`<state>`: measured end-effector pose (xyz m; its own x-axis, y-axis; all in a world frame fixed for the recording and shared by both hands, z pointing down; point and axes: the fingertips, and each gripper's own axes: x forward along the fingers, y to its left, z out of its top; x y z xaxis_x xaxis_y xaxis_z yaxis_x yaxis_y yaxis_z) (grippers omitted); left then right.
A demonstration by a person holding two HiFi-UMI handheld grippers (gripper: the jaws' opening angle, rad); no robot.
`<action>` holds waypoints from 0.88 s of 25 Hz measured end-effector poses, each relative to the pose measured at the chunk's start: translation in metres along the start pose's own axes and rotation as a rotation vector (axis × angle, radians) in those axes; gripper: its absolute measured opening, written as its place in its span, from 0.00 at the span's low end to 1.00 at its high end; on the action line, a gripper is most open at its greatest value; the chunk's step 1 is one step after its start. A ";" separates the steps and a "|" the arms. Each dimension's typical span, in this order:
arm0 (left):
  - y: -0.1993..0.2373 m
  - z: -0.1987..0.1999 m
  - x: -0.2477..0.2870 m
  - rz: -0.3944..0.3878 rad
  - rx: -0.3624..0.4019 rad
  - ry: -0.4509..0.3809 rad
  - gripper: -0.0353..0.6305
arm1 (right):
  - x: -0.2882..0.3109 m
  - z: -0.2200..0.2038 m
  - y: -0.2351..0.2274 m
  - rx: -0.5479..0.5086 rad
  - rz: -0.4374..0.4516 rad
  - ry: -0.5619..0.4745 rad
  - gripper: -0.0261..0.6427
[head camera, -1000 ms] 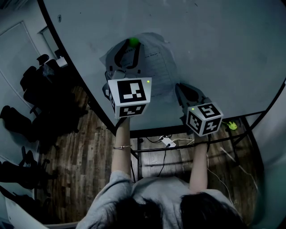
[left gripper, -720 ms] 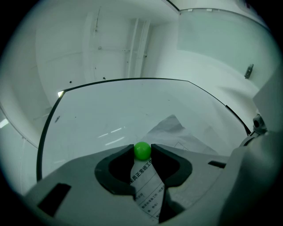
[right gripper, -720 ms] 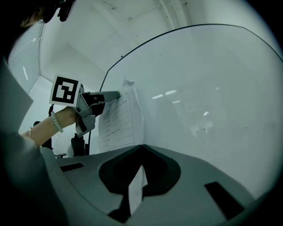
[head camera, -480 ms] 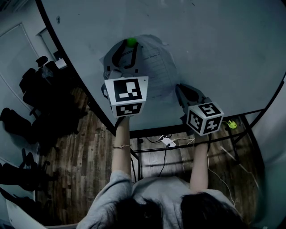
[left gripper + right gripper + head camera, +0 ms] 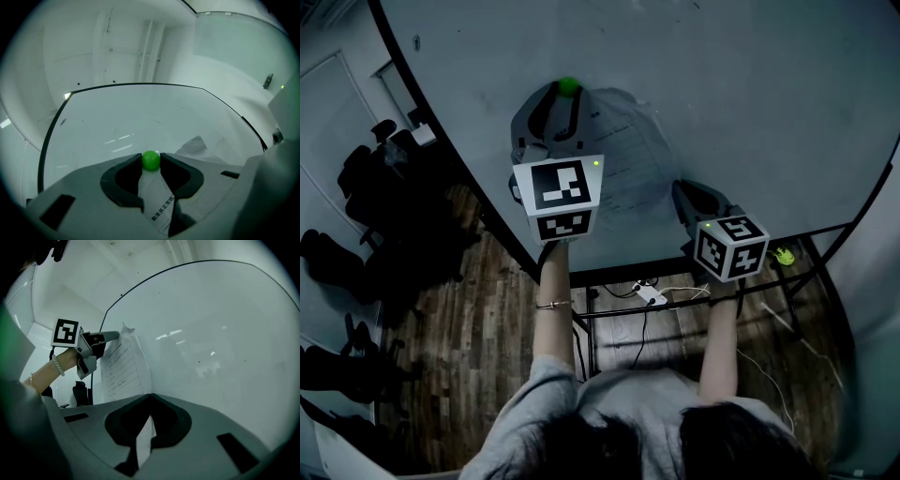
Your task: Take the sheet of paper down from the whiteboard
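Sheet of paper (image 5: 628, 155) hangs flat against the whiteboard (image 5: 750, 103), near the board's left edge, its top corner crumpled. Left gripper (image 5: 151, 160) is at the sheet's top, jaws clamped on a green ball magnet (image 5: 569, 86) against the board. Right gripper (image 5: 150, 395) is low on the board, jaws pressed together, pinching the sheet's bottom corner.

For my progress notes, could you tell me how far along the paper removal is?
Done: both grips set. In hand: the left hand-held gripper clamps the green magnet atop the sheet of paper; the right hand-held gripper pinches its lower edge. Left: pull the magnet off, lift the sheet from the whiteboard.
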<state>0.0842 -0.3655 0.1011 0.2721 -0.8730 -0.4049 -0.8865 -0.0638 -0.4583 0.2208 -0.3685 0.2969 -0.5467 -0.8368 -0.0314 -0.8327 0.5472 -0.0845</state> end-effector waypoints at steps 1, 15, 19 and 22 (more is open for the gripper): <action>0.000 0.000 0.000 0.000 -0.002 0.000 0.22 | -0.001 -0.001 -0.001 0.000 -0.005 0.004 0.04; 0.001 0.001 -0.001 -0.033 -0.070 -0.006 0.22 | -0.009 -0.002 0.002 0.011 -0.008 0.003 0.04; 0.001 -0.001 -0.006 -0.039 -0.090 -0.004 0.22 | -0.014 -0.003 0.002 0.009 -0.011 0.002 0.04; 0.000 -0.001 -0.012 -0.042 -0.103 -0.010 0.22 | -0.018 -0.004 0.003 0.008 -0.014 0.003 0.04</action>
<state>0.0804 -0.3556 0.1064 0.3130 -0.8638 -0.3949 -0.9078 -0.1499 -0.3917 0.2277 -0.3523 0.3017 -0.5355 -0.8441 -0.0276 -0.8394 0.5356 -0.0928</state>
